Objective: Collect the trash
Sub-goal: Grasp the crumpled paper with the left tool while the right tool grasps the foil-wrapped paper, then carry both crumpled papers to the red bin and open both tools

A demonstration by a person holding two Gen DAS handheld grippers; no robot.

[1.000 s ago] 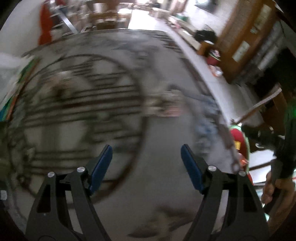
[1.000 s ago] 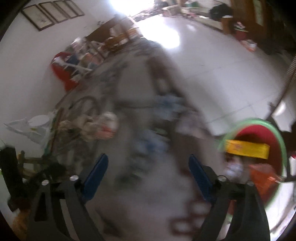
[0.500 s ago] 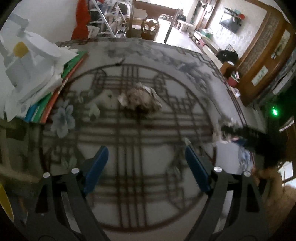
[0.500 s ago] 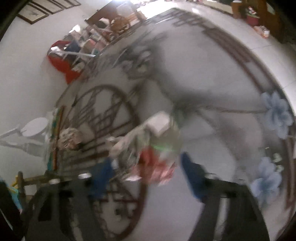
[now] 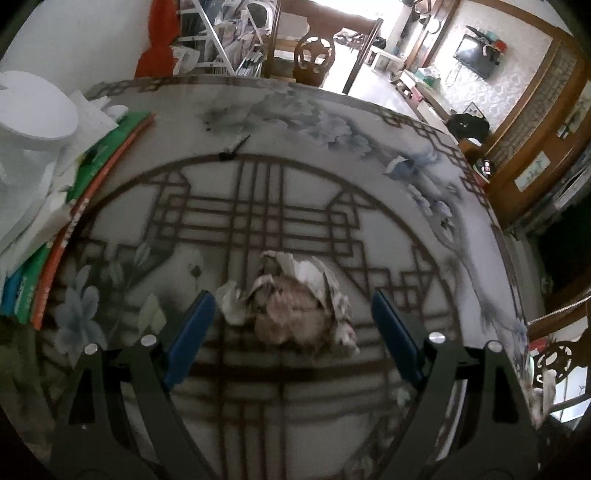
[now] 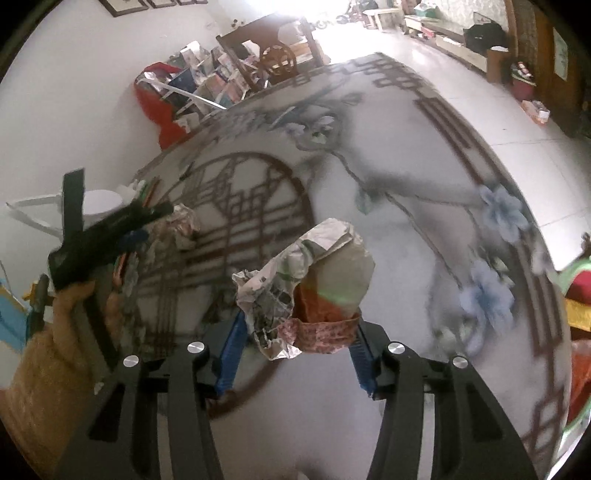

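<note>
Left wrist cam: steep look down onto the round patterned glass tabletop [image 5: 295,424], close above a brownish crumpled paper wad [image 5: 295,314], facing the bright doorway end. Right wrist cam: same tilt, further toward the table edge, facing along the table toward the wall. Both views share the brown lattice circle; that wad [image 6: 177,225] and the left gripper [image 6: 147,221] show in the right cam.

Daylight from the far doorway [image 6: 325,14] blows out my right view; both fisheye frames bend and darken at edges, slightly motion-blurred.
</note>
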